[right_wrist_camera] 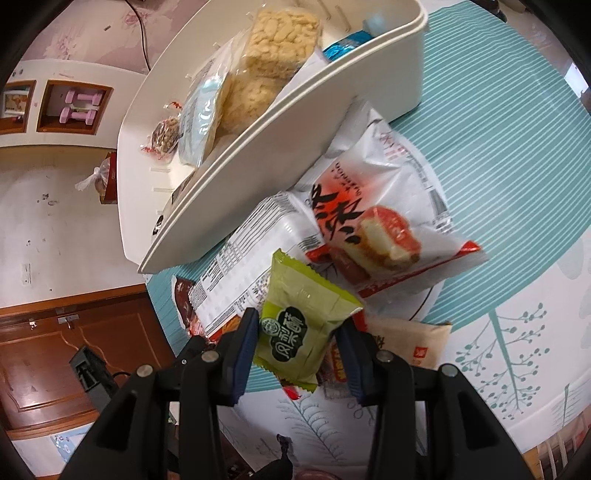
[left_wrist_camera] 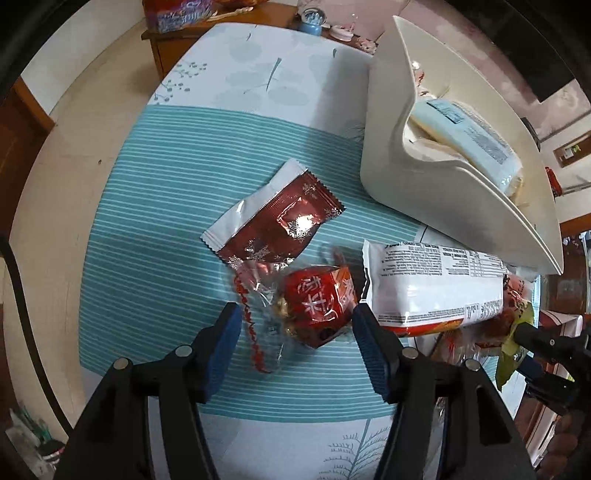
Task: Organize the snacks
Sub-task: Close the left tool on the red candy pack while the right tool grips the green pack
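My left gripper (left_wrist_camera: 295,321) is open, its blue pads on either side of a red snack packet with white characters (left_wrist_camera: 319,306) lying on the striped cloth. A dark red snowflake packet (left_wrist_camera: 275,221) lies just beyond it. A long white packet (left_wrist_camera: 432,286) lies to the right. My right gripper (right_wrist_camera: 297,332) is shut on a green pastry packet (right_wrist_camera: 301,325), held above the pile; it also shows in the left wrist view (left_wrist_camera: 513,347). The white bin (right_wrist_camera: 288,122) holds rice-cracker packs (right_wrist_camera: 269,62) and other snacks.
A white and red cake packet (right_wrist_camera: 380,229), the white packet (right_wrist_camera: 255,258) and a tan packet (right_wrist_camera: 410,347) lie heaped beside the bin. The bin (left_wrist_camera: 388,129) stands at the table's far right. A wooden cabinet (left_wrist_camera: 221,33) stands beyond the table.
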Available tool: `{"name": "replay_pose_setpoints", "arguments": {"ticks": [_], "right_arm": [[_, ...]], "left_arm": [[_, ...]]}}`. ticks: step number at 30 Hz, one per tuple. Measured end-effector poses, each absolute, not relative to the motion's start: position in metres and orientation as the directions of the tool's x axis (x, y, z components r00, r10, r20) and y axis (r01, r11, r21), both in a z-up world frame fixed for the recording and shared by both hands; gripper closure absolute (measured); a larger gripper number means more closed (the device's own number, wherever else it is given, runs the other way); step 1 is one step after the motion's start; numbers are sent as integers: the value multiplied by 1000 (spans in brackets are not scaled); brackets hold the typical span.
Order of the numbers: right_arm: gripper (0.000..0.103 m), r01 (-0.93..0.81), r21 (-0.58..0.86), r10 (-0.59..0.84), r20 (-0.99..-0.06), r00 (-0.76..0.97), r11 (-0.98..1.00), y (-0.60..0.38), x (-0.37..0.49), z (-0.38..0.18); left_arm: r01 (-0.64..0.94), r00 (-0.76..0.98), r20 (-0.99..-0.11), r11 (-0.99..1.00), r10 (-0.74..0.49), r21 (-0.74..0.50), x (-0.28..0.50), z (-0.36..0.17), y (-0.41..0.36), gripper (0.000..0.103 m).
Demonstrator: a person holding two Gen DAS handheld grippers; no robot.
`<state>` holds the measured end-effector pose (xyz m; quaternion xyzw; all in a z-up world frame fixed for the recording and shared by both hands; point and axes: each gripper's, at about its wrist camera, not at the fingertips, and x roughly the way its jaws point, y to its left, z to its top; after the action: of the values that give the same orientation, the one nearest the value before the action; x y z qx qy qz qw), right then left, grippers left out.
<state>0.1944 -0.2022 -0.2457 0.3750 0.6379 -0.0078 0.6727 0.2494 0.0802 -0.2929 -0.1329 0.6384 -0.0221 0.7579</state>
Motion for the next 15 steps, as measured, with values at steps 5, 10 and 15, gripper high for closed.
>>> {"name": "replay_pose_setpoints", "arguments": {"ticks": [5,10,15], "right_arm": [[61,493,495,470,-863,185,716,-208,194,-246],[61,490,497,475,-862,178,717,-214,194,-246],[61,489,495,474,-863,177,718,-222,195,-245]], "left_arm": [[-152,177,-968,967,-176,-204,253,-299,72,38],[-194,158,-976,965,-147,-177,260,-309,68,36],[-215,165,-976,961,-141,-175,263,-310,66,37]]}}
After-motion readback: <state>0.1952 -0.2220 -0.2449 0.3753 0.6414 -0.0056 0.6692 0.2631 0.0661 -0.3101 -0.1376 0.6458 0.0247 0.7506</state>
